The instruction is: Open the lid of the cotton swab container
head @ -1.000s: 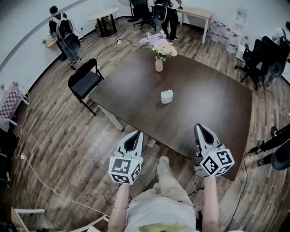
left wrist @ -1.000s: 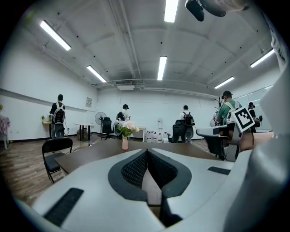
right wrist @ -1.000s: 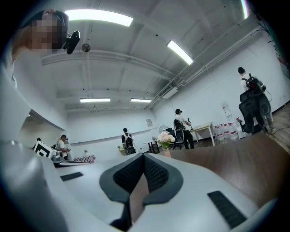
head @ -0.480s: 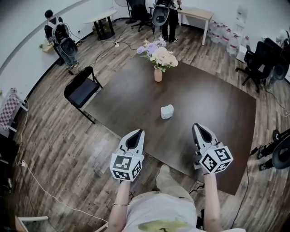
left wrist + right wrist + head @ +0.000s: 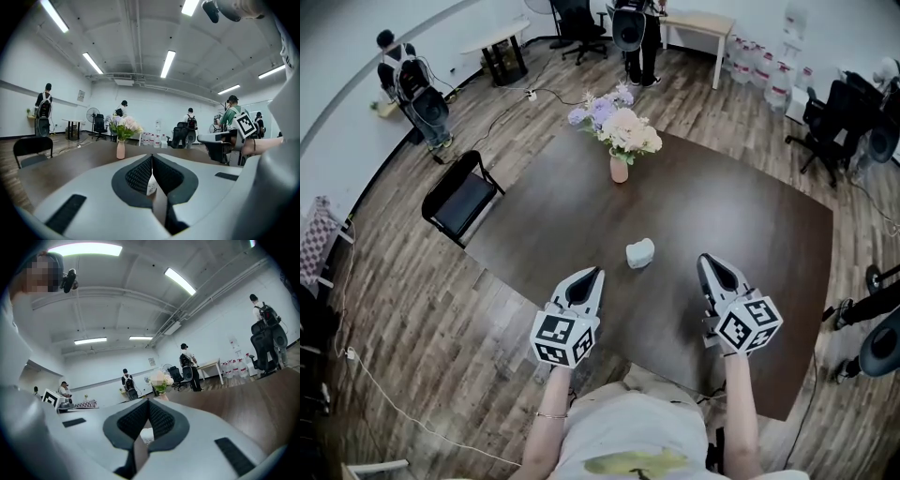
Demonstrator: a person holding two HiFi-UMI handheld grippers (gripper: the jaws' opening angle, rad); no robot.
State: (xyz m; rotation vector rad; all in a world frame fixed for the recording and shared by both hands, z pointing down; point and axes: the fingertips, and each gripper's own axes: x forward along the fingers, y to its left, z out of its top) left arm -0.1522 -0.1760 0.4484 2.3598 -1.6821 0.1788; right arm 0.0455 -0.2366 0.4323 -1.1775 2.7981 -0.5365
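White plastic cotton swab container (image 5: 640, 252) sits untouched on the dark bench (image 5: 750, 216). The left hand-held gripper (image 5: 592, 274) and right hand-held gripper (image 5: 711, 262) flank it, closed and empty, seemingly ready to reach in.

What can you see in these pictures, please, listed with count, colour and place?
table: one, dark brown, centre of the wood floor
cotton swab container: one, white, near the table's middle, ahead of both claws
vase: one, pink, far part of the table, holding pastel flowers
folding chair: one, black, left of the table
office chairs: at least two, black, right side of the room
water bottles: several, clear, by the far wall
people: several, dark clothes, far left and far end of the room
left claw: one, grey, shut and empty, over the table's near edge
right claw: one, grey, shut and empty, over the table
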